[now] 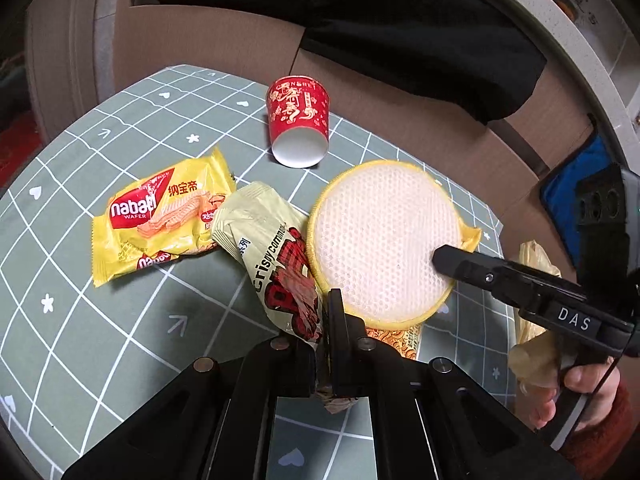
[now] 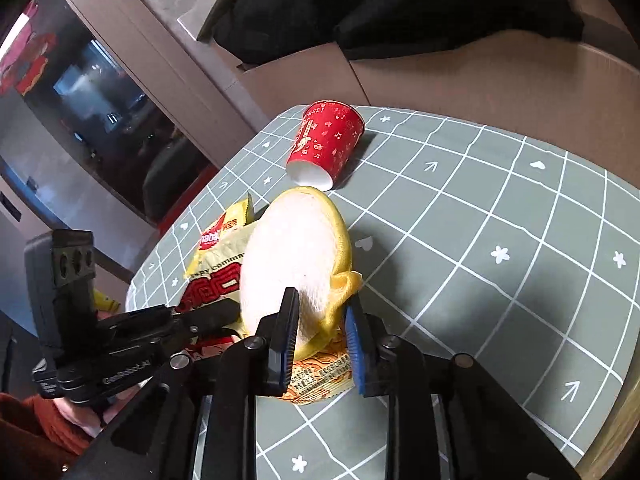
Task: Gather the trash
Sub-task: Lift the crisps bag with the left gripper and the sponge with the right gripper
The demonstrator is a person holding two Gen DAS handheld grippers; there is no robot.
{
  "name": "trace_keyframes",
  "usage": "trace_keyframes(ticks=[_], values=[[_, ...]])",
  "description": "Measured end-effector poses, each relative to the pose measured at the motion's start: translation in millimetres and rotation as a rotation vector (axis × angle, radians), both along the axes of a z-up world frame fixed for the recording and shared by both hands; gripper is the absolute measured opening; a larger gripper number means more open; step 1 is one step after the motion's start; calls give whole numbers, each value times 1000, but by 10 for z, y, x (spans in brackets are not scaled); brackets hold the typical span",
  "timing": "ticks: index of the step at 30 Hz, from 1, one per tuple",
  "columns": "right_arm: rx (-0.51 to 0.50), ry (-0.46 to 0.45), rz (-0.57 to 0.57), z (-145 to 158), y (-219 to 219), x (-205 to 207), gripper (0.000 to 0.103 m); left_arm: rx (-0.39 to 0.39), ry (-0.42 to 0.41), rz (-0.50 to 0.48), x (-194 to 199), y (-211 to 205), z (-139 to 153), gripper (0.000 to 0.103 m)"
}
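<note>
while two grippers work: three wrappers (image 1: pixel 276 252), one cup (image 1: pixel 298 124).

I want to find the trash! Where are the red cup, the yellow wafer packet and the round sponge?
red cup (image 1: pixel 298 118), left wrist view, on its printed side.
yellow wafer packet (image 1: pixel 160 220), left wrist view, packet's middle.
round sponge (image 2: pixel 292 256), right wrist view, white mesh face.

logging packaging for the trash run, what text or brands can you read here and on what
"nabati WAFER" and "纳宝帝": yellow wafer packet
"Crispy corn...", cut off: pale snack wrapper clamped in the left gripper
"DAS": right gripper finger housing
"GenRobot.AI": left gripper body, right wrist view
Red paper cup: gold lettering, not legible
Orange wrapper under the round scrubbing pad: print too small
</note>
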State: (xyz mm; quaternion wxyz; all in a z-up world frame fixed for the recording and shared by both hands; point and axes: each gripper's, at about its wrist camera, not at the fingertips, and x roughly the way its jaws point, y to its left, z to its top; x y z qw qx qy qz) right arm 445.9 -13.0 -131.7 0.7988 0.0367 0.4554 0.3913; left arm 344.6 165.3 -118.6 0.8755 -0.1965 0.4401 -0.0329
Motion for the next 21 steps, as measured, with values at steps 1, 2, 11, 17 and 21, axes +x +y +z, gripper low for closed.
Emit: trace_keyframes(ticks=[1,2,11,17,21], values=[[-8,-41,0,75,-5,-56,17,4,-7,1,-7,-3,15,4],[-10,-70,-2,143,-13,-90,16,11,-16,2,-15,-9,38,4],[-128,-263,-87,684,-364,-236,13,16,-80,-19,-79,-113,246,4],[-232,-232,-72,456,-361,-262,13,19,-69,-37,-59,-216,238,4],[-212,-158,-47,206,-285,-231,21,26,-64,-34,-53,-204,237,4]])
